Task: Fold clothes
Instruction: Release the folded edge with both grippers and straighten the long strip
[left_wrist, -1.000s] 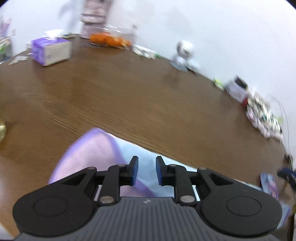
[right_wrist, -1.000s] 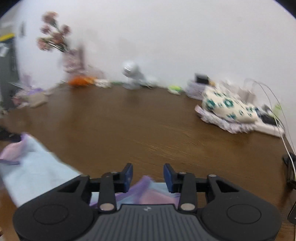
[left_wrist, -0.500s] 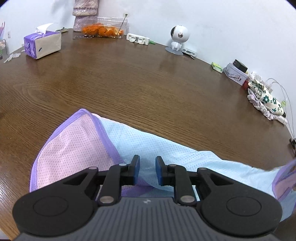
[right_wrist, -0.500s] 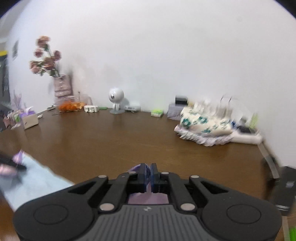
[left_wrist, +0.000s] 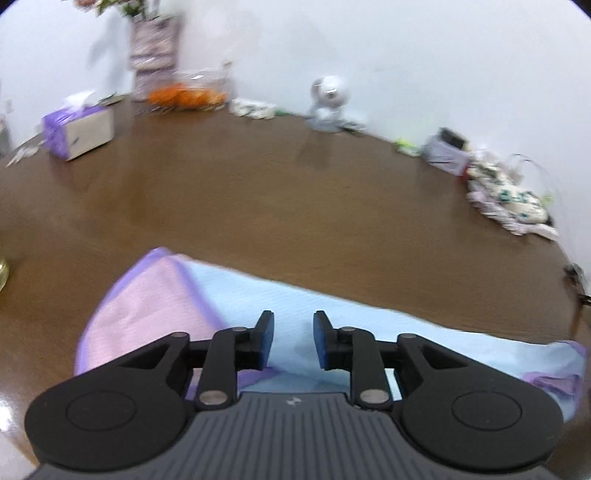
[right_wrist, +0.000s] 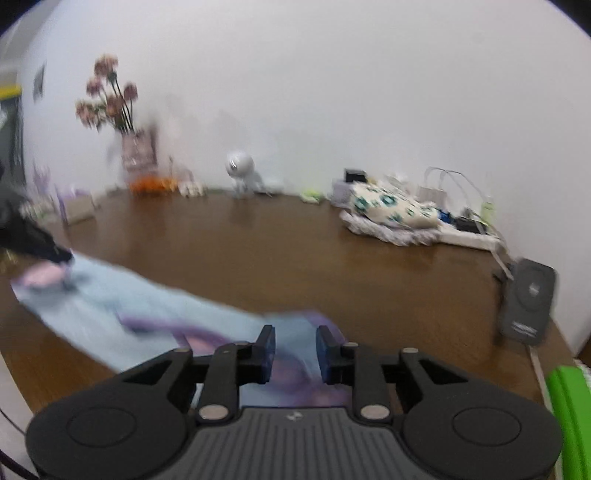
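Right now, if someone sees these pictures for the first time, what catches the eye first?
First, the pale blue garment with a pink, purple-edged end, spread on the near part of the brown table. The open left gripper and open right gripper hang over it. By the back wall stands a small white round-headed figure.

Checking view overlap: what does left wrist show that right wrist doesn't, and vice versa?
Left wrist only: the garment's pink panel in full and the left tool, open above the cloth. Right wrist only: the flowers, a dark grey device, a green object, and the right tool, open. Both: the light blue garment, brown table, white round-headed gadget, floral cloth pile.
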